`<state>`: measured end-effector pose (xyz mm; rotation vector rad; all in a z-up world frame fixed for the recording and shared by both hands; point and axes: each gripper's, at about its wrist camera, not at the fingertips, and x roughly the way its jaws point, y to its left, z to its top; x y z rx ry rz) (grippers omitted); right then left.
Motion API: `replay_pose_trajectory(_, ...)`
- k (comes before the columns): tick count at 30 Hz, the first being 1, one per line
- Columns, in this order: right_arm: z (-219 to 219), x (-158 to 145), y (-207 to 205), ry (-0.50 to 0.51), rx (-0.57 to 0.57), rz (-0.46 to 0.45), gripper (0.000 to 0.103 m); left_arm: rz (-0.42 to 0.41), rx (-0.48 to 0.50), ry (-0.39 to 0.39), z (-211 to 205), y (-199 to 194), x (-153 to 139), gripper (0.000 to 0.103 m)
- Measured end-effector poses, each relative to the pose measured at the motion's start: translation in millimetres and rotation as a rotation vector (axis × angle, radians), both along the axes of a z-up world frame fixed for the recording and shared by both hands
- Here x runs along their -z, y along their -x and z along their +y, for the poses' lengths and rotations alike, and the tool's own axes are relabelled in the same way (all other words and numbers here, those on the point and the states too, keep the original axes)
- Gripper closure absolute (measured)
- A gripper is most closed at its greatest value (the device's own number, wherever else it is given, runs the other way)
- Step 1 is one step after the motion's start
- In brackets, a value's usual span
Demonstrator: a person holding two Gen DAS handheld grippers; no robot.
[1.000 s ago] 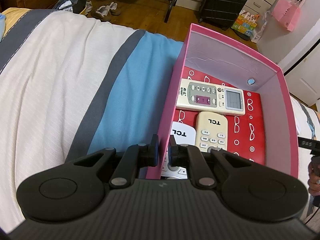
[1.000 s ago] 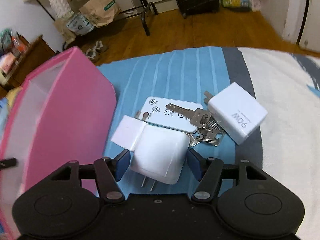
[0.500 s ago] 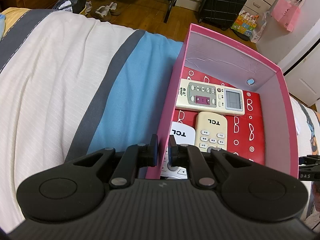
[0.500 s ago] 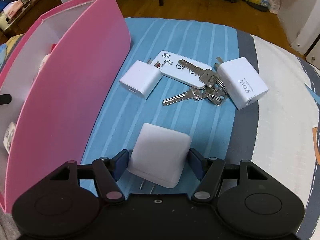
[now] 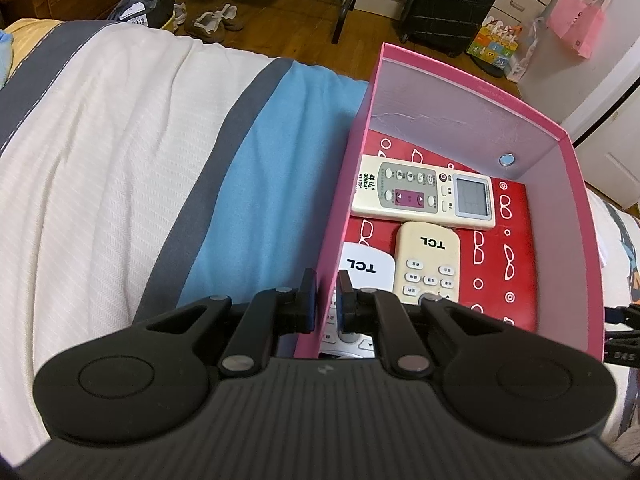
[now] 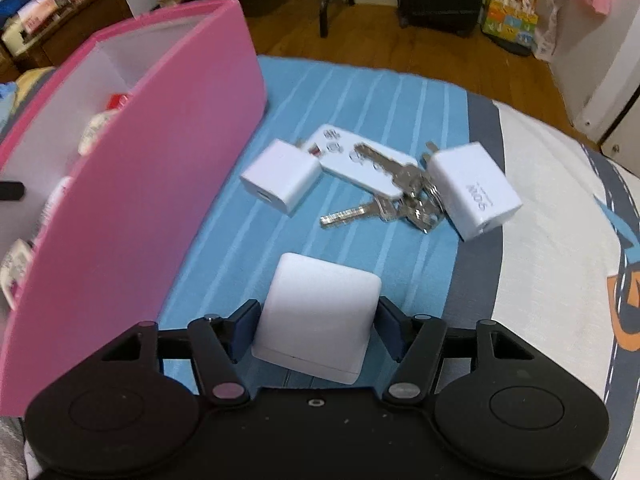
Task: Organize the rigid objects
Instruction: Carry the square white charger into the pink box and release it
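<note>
Bed [image 5: 120, 152]: white, grey and blue striped cover; everything I am sorting lies on it.
Pink box [image 5: 448, 84]: stands on the blue stripe. My left tongs [image 5: 325, 296] are closed tight on its near wall, one pad outside, one inside; my own black frame cuts off the box's near end.
Box contents: a cream remote with a screen [image 5: 424, 196] lies crosswise, its small print too fine to read apart from "QUNDA". Below it a cream remote [image 5: 426, 264] and a white one [image 5: 366, 268], both marked "TCL", both partly hidden behind my tongs. The red liner shows white glasses shapes.
Square white charger [image 6: 316, 316]: sits between the pads of my right tongs [image 6: 316, 330], lifted off the cover beside the box; the pads press its sides. Those jaws have just been narrowing a little. Its prongs are mostly hidden under my frame.
Other chargers: a small white one [image 6: 280, 176] near the box, and a larger one [image 6: 472, 188] printed "90W"; the smaller line beside it is blurred.
Flat white remote [image 6: 360, 164]: lies between them, icons unreadable, partly covered by the keys [image 6: 384, 208].
</note>
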<state>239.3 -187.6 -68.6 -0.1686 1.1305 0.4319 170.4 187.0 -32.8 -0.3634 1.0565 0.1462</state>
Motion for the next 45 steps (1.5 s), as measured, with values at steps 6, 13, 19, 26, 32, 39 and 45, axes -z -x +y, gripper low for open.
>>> replay_pose_trajectory(6, 7.7, -17.9, 22.4, -0.071, -0.007, -0.052, 0.036, -0.004, -0.005, -0.003, -0.4, -0.2, 1.3, 0.097)
replay_pose_trajectory(13, 14.5, -58.0, 42.5, -0.308, -0.022, -0.069, 0.036, -0.007, -0.023, 0.021, 2.6, 2.3, 2.2, 0.096)
replay_pose_trajectory(19, 51.3, -105.6, 77.6, -0.410, -0.205, -0.131, 0.036, -0.018, -0.010, 0.031, 4.5, 4.9, 2.9, 0.096)
replay_pose_trajectory(26, 119.9, -93.5, 78.6, -0.275, -0.351, -0.078, 0.036, -0.023, -0.012, 0.037, 5.3, 7.2, 2.6, 0.096)
replay_pose_trajectory(32, 171.1, -57.6, 54.6, -0.023, -0.430, -0.039, 0.037, -0.029, -0.007, 0.044, 6.8, 8.5, 3.0, 0.096)
replay_pose_trajectory(39, 193.5, -27.8, 42.2, 0.215, -0.425, -0.103, 0.037, -0.034, -0.002, 0.053, 7.2, 9.1, 3.2, 0.095)
replay_pose_trajectory(45, 200.2, -22.3, 41.5, 0.348, -0.380, -0.120, 0.037, -0.031, -0.003, 0.059, 7.6, 9.0, 4.1, 0.094)
